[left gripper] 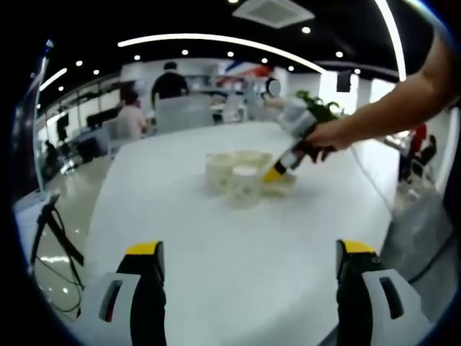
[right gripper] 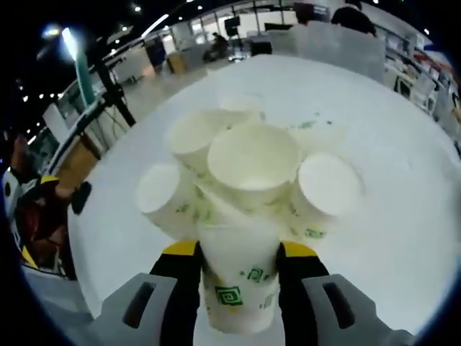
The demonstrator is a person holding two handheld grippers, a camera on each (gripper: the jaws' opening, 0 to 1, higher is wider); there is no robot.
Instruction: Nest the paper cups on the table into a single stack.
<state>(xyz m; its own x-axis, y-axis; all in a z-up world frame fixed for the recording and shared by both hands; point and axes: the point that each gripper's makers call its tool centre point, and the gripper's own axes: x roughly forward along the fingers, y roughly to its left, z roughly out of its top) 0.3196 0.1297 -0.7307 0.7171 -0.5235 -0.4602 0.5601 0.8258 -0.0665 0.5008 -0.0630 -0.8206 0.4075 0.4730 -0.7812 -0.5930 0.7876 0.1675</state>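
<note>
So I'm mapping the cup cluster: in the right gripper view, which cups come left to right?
Small upright cup at the left → the cup held in the right gripper → the big open cup in the middle → the cup at the right.

paper cups: 6 | table: 1 | grippers: 2

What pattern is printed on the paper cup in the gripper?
Green square spirals on the white paper cup, clearest in the right gripper view.
</note>
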